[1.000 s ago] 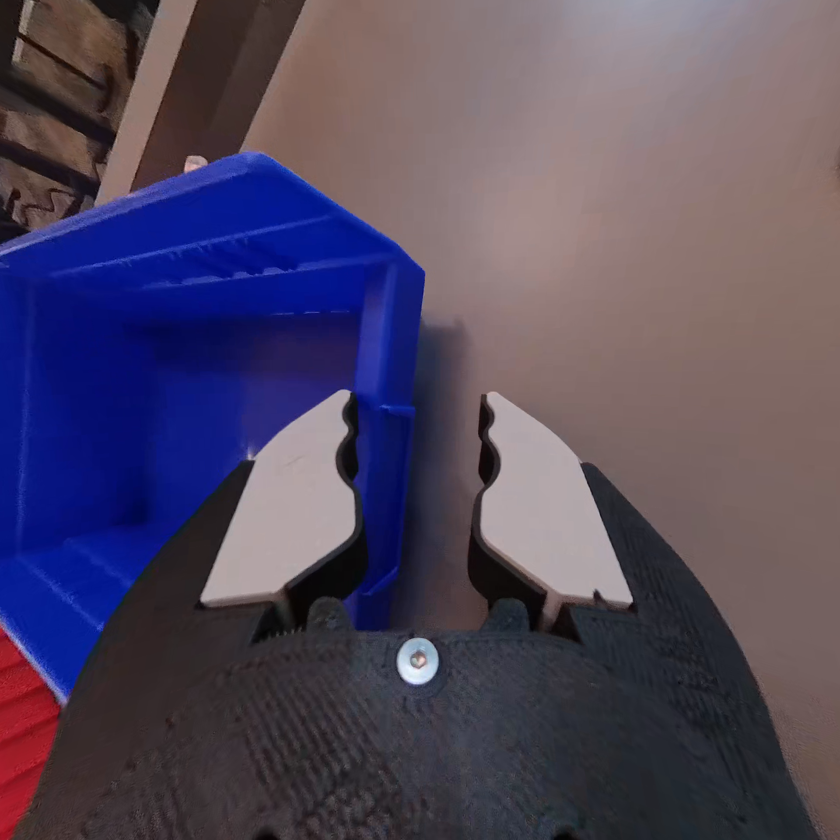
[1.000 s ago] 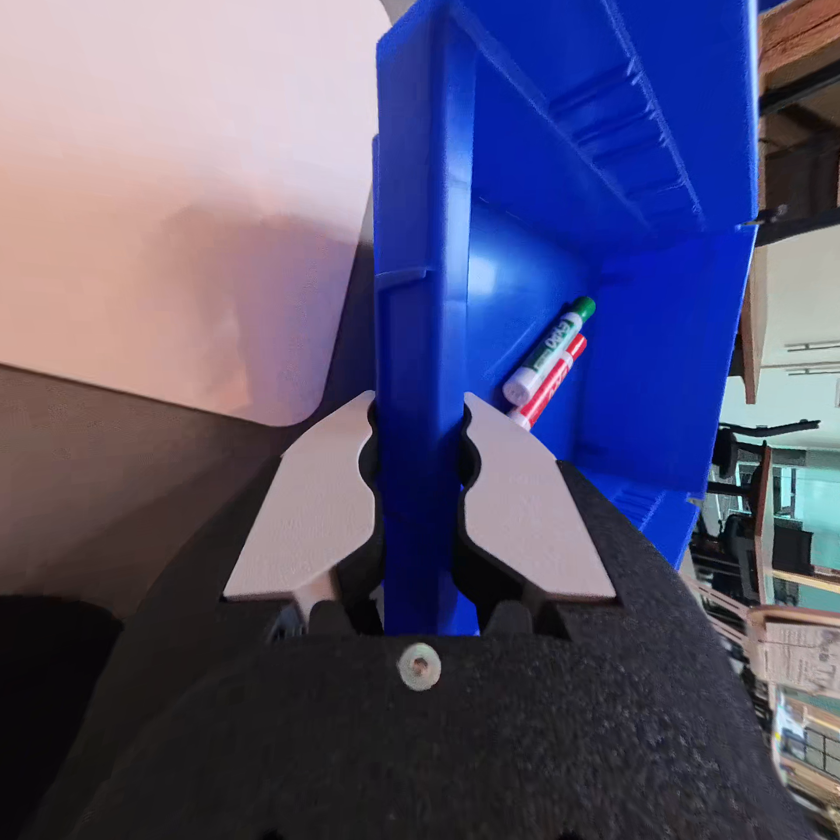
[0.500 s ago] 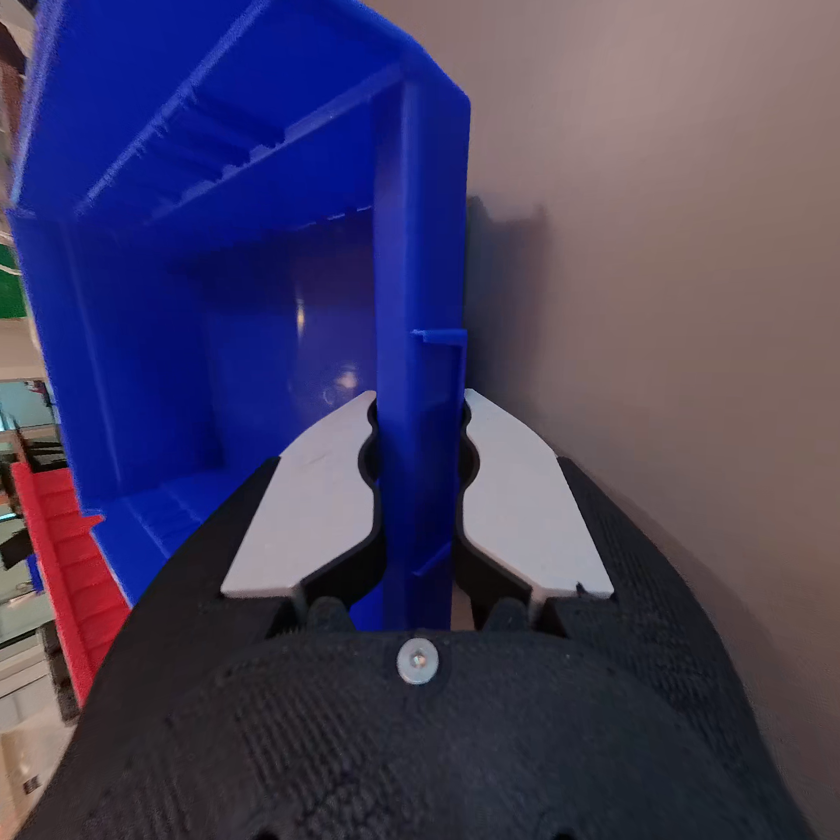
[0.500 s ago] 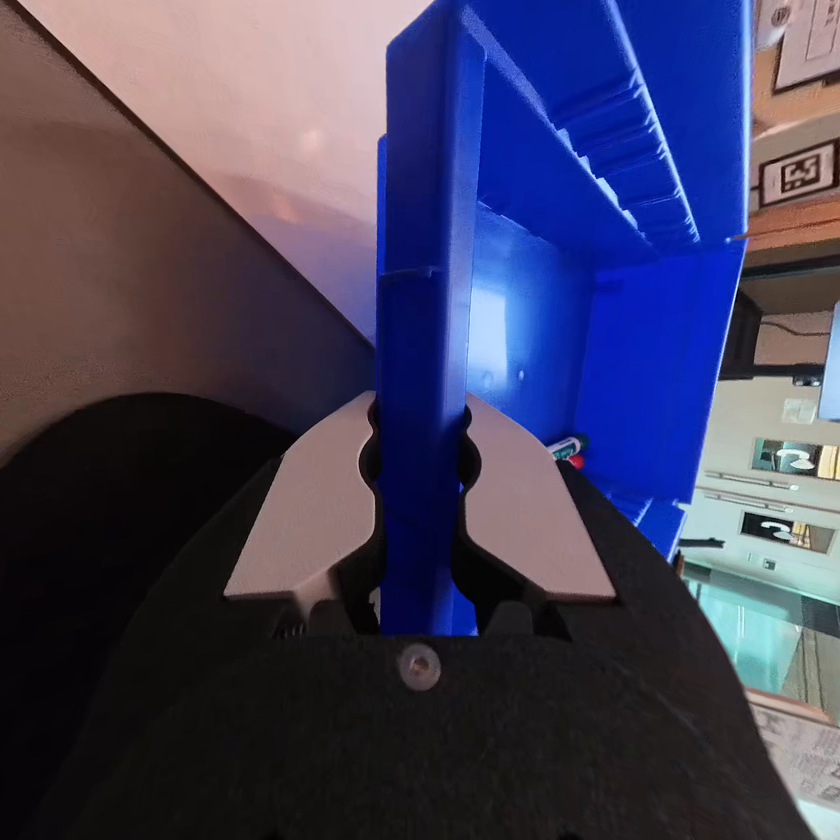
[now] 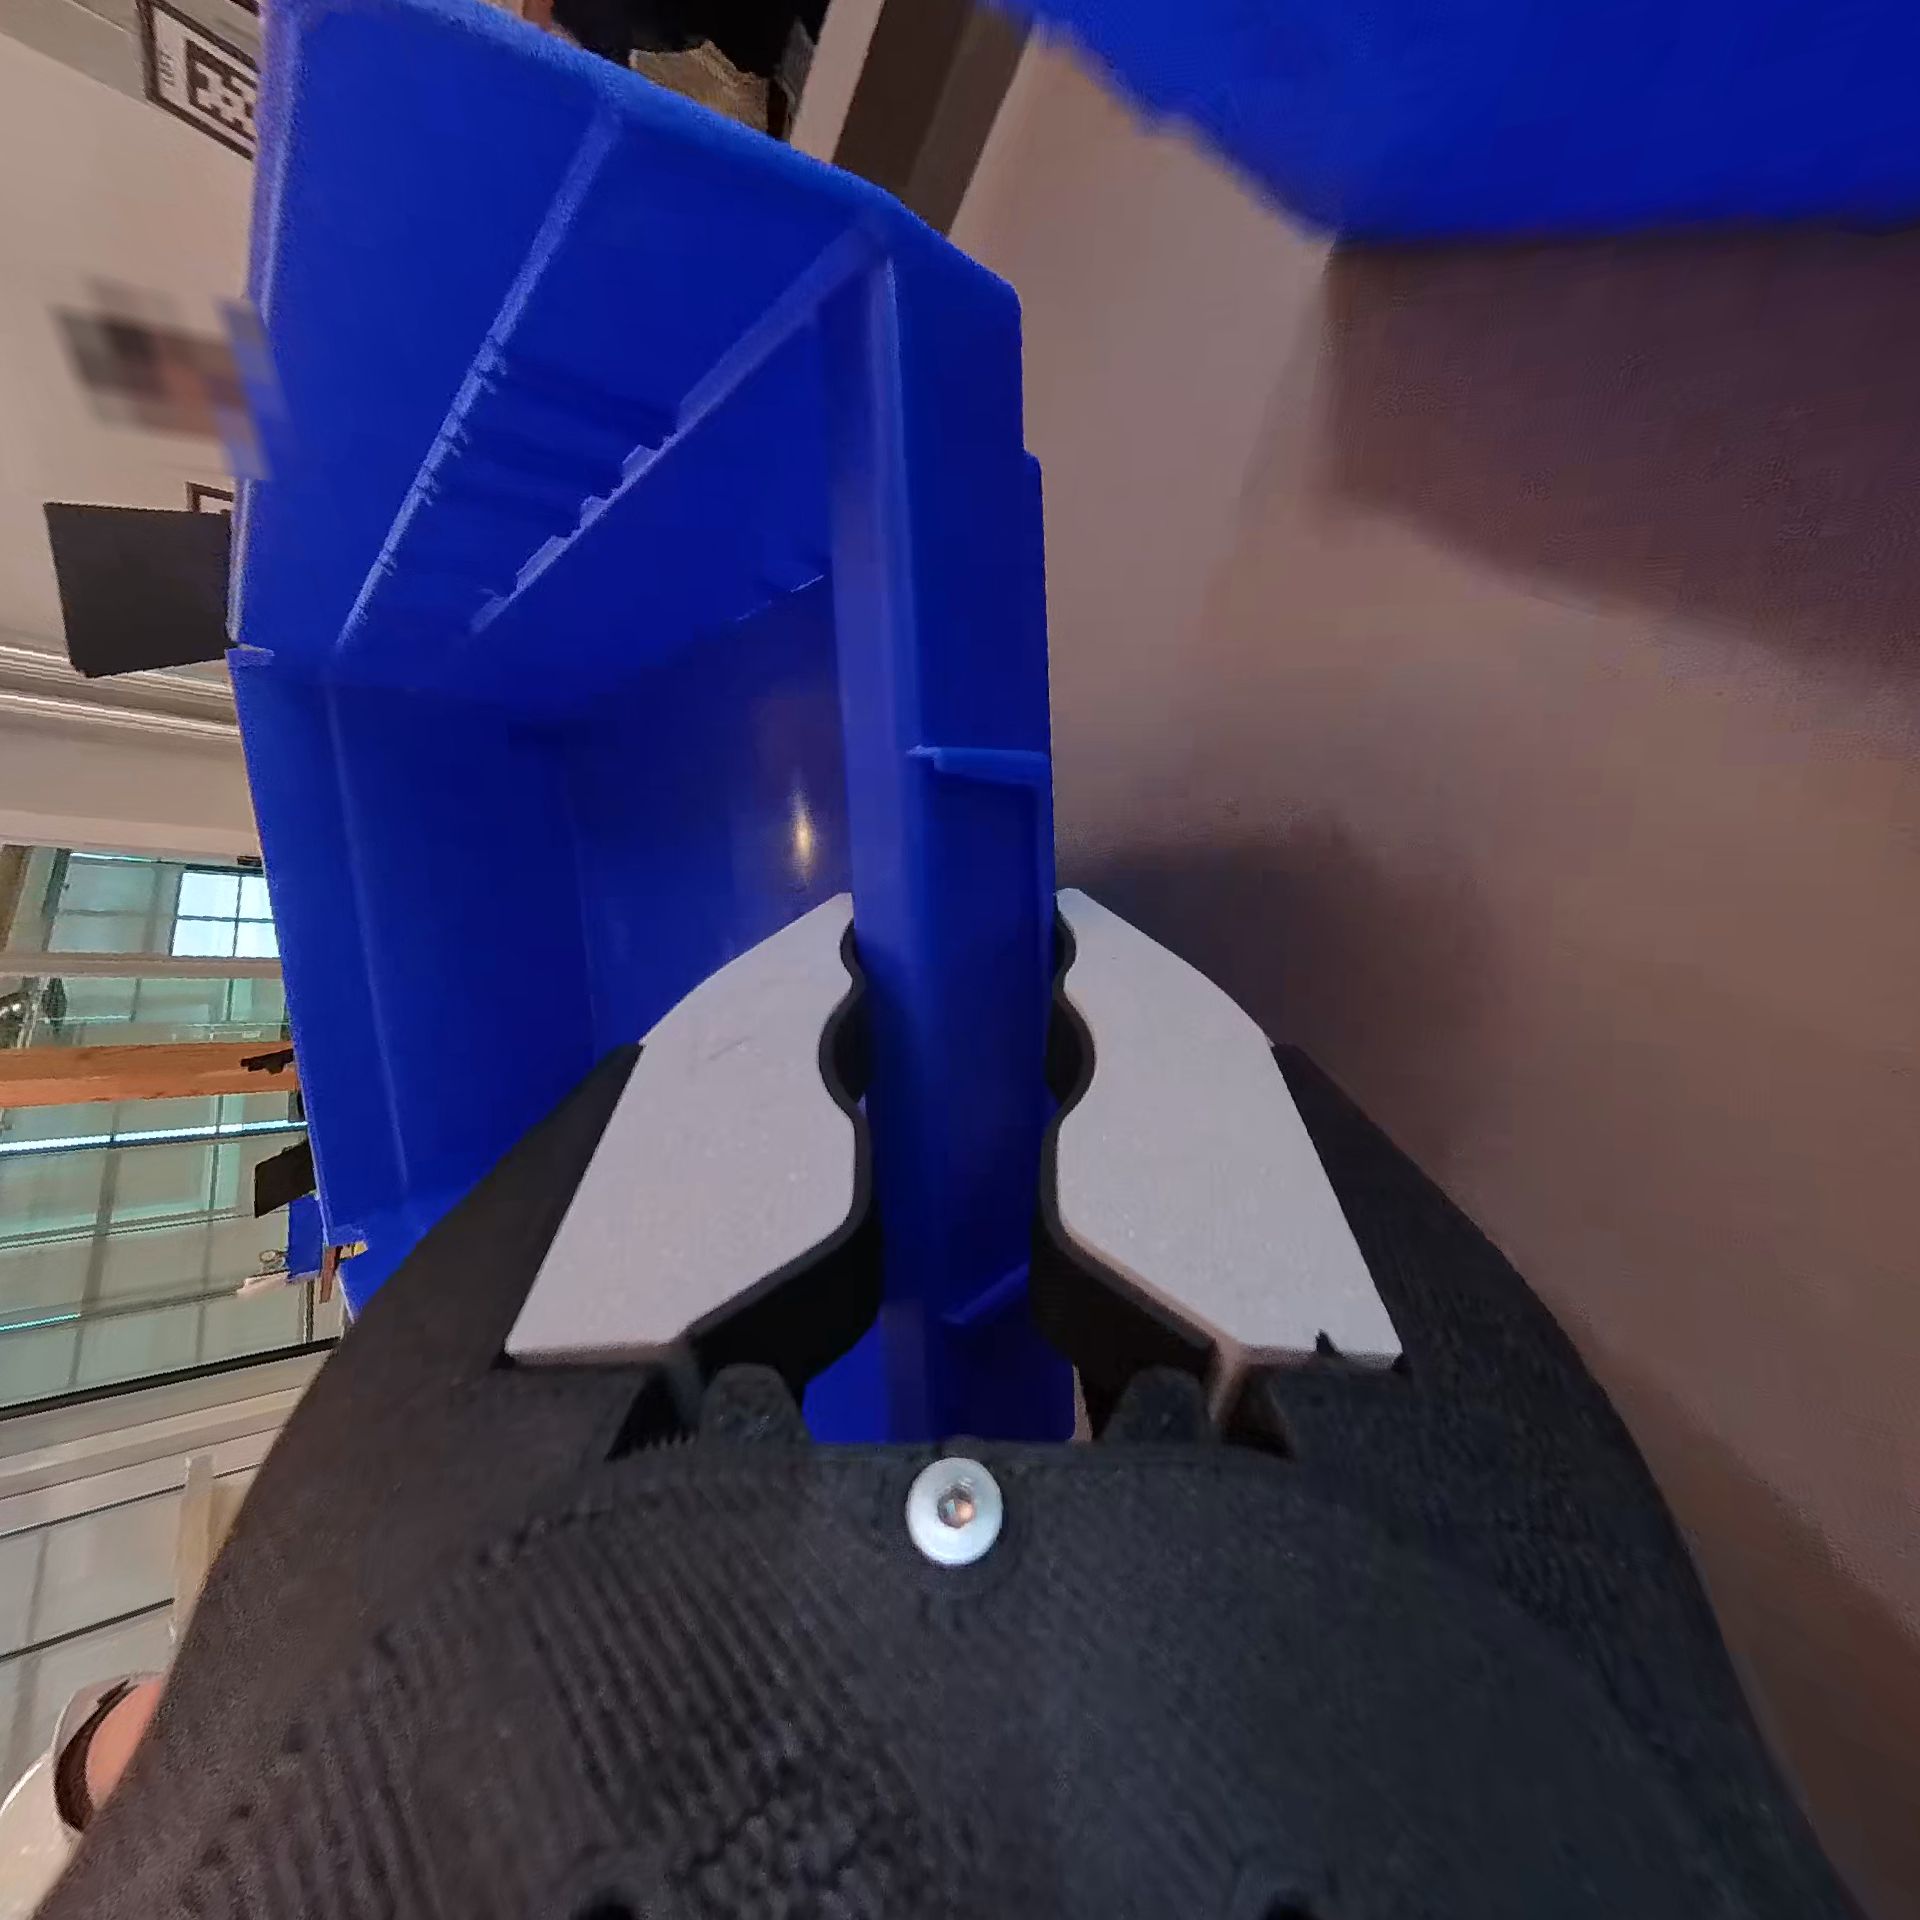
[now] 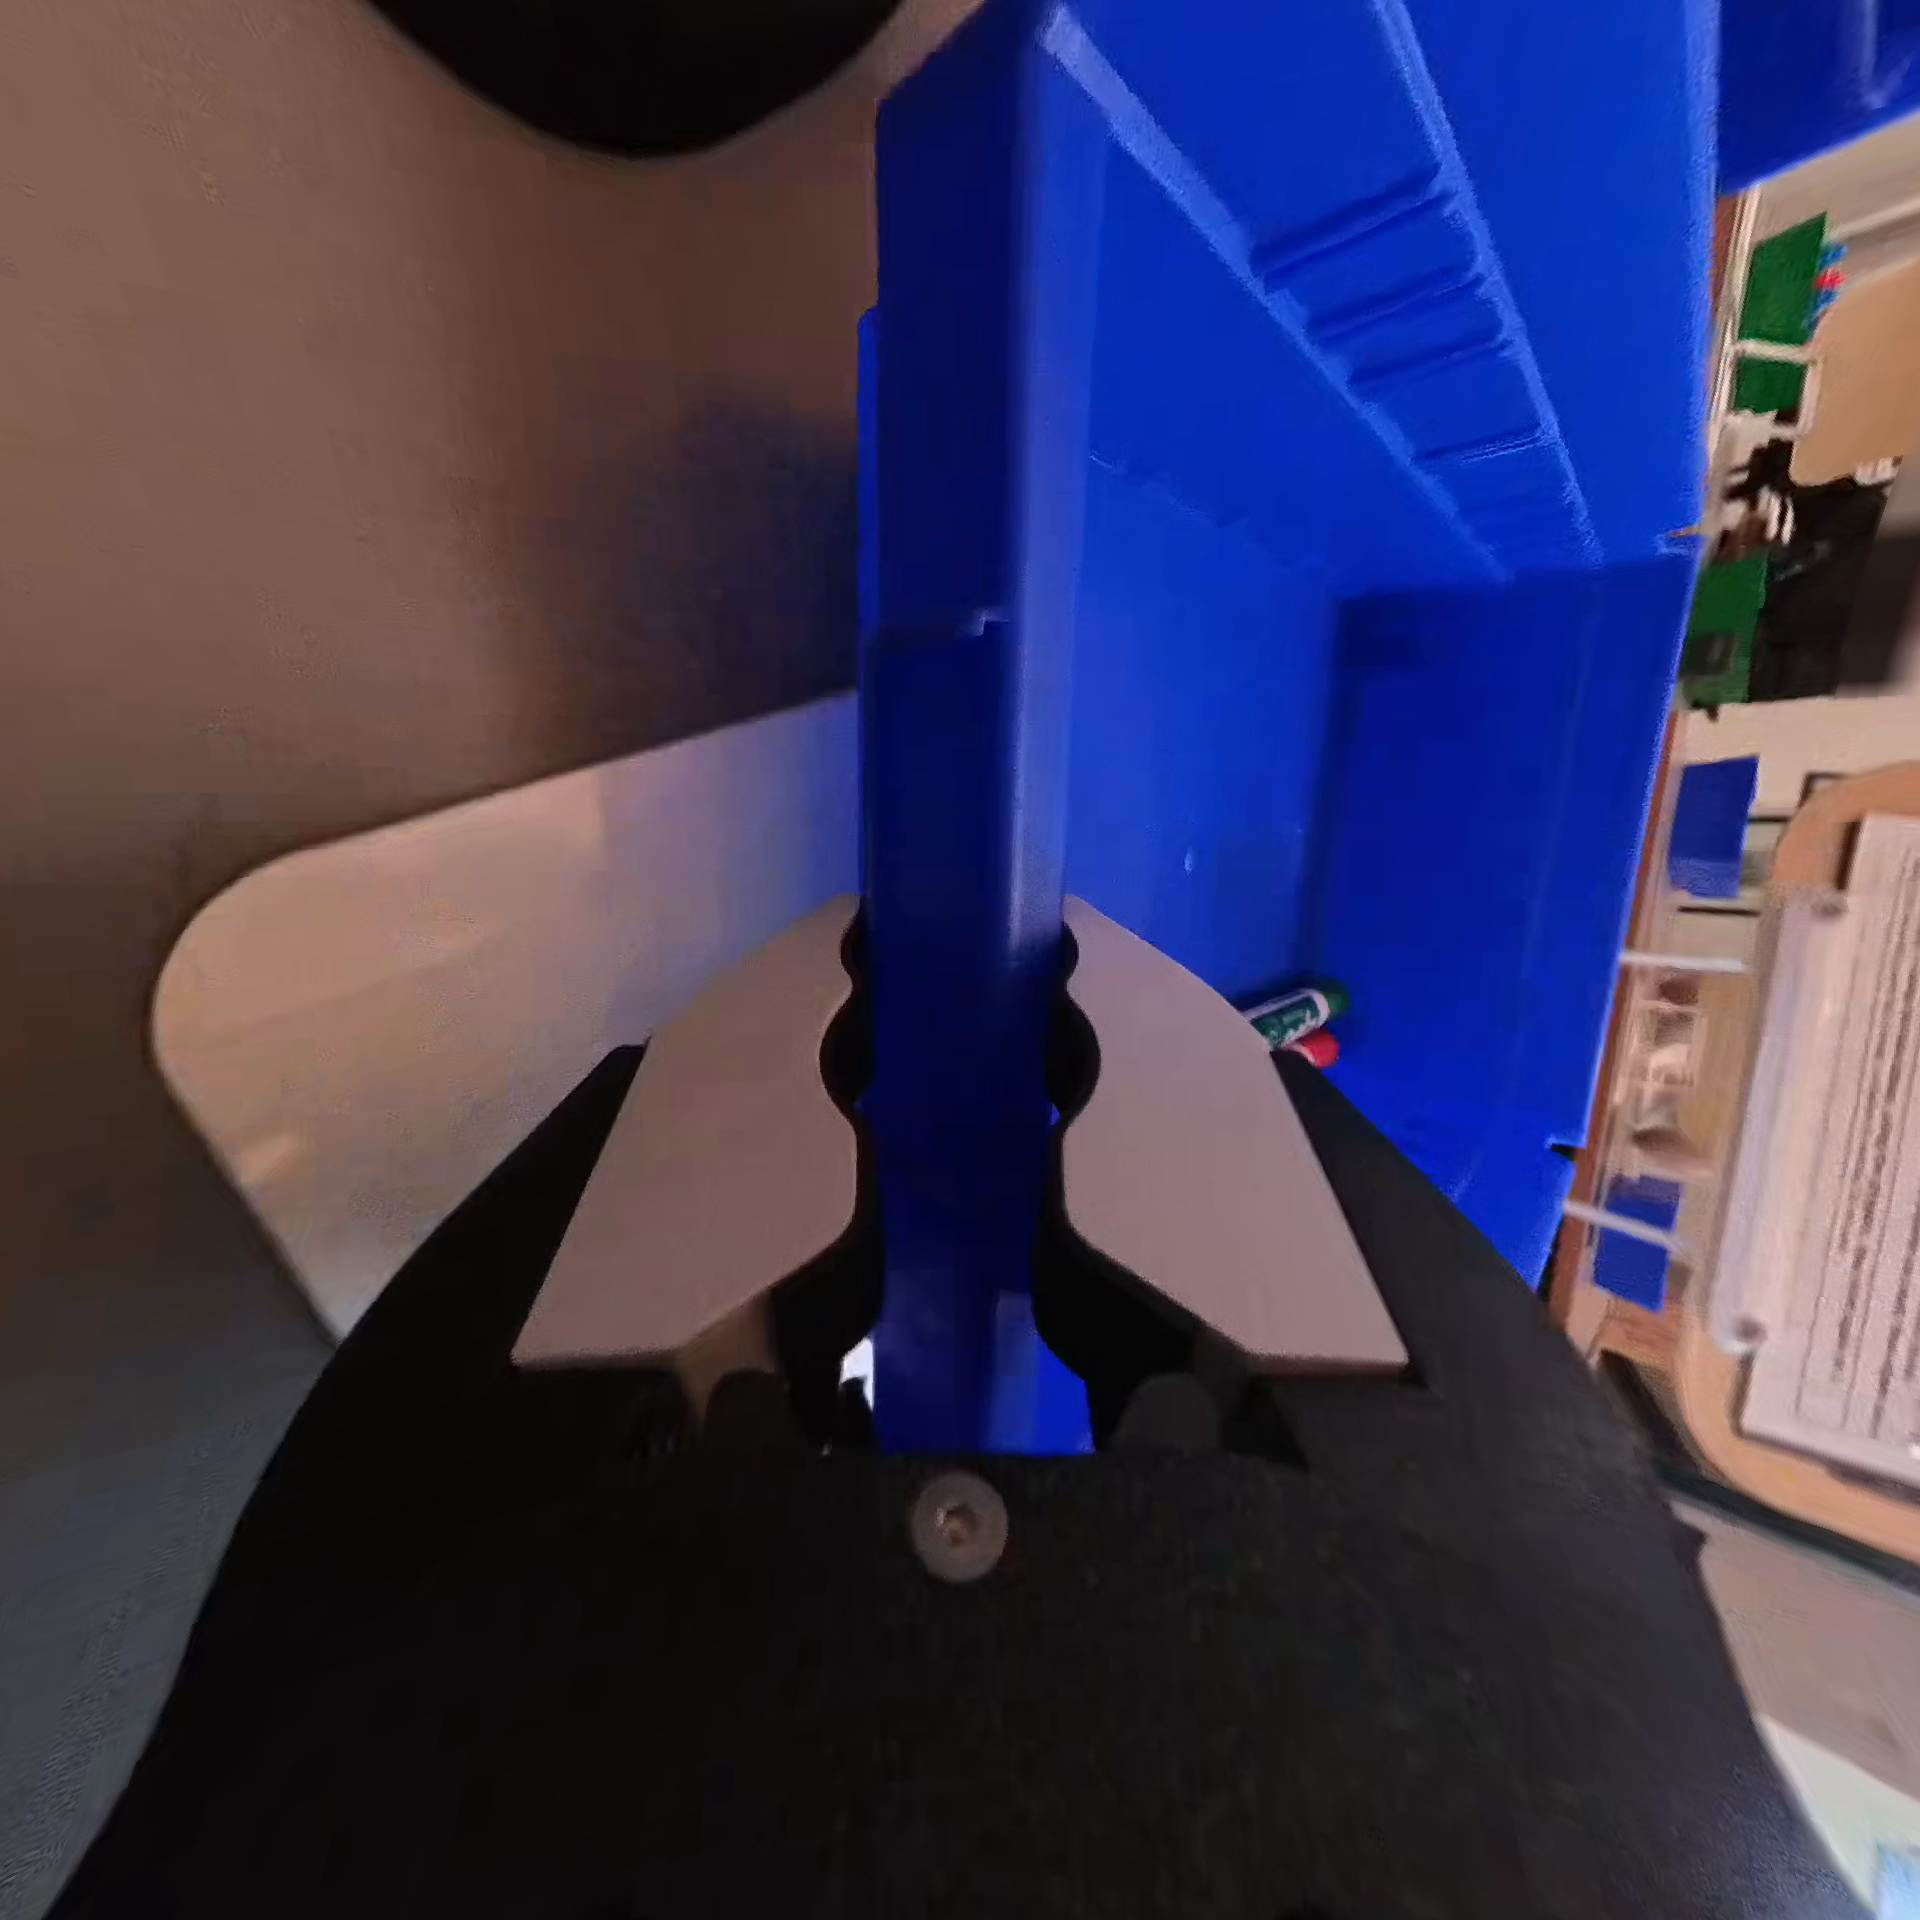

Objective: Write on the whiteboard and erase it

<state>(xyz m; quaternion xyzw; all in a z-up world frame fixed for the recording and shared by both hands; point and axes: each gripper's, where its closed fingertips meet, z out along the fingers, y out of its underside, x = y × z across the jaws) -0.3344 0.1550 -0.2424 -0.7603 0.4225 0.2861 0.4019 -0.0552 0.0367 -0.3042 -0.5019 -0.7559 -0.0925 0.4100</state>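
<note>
My left gripper (image 5: pixel 956 1049) is clamped on one side wall of the blue bin (image 5: pixel 540 831), a grey finger on each face of the wall. My right gripper (image 6: pixel 961 1039) is clamped the same way on a wall of the bin (image 6: pixel 1455 831). Whether each view shows one shared bin or two I cannot tell; a blurred blue shape crosses the top right of the left wrist view.

The whiteboard (image 6: pixel 468 966) lies flat on the brown surface (image 6: pixel 364 468), just to the left of my right gripper; its rounded corner is in view and its visible face is unmarked. A green-capped marker (image 6: pixel 1299 1010) and a red-capped marker (image 6: pixel 1317 1049) lie together in the bin's far lower corner, just past my right finger.

Compared with half a second ago: both grips are unchanged. In the left wrist view the room behind the bin now shows far more, with windows and a wall visible. In the right wrist view the whiteboard has swung from upper left to lower left, and both markers' caps are now exposed.
</note>
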